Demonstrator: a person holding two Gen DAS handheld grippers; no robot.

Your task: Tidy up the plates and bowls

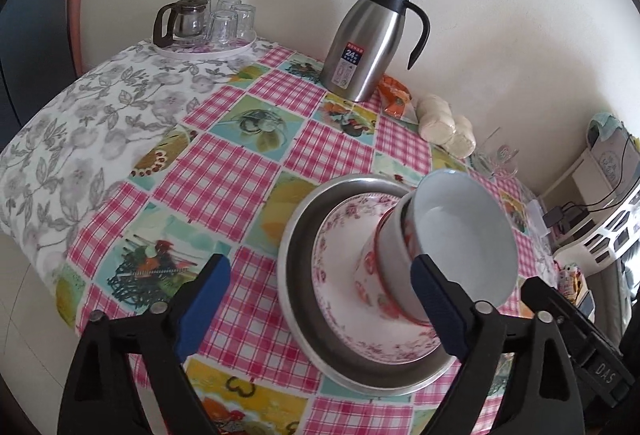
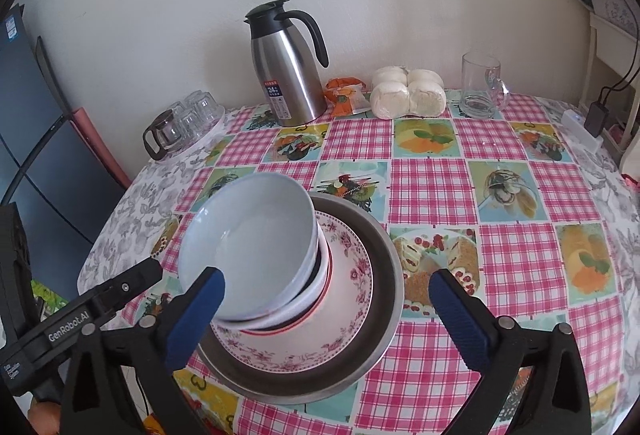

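On the pink checked tablecloth (image 2: 432,191) we've got a steel pan (image 2: 384,255) holding a floral plate (image 2: 352,275), with a red-patterned bowl (image 1: 372,275) on the plate and a white bowl (image 2: 256,235) nested in it, tilted. Our left gripper (image 1: 320,299) and right gripper (image 2: 328,311) both sit spread wide, gripping nothing, each straddling one side of the pan. Behind the pan a steel thermos jug (image 2: 286,71) stands by the wall, with wrapped buns (image 2: 408,93) beside it.
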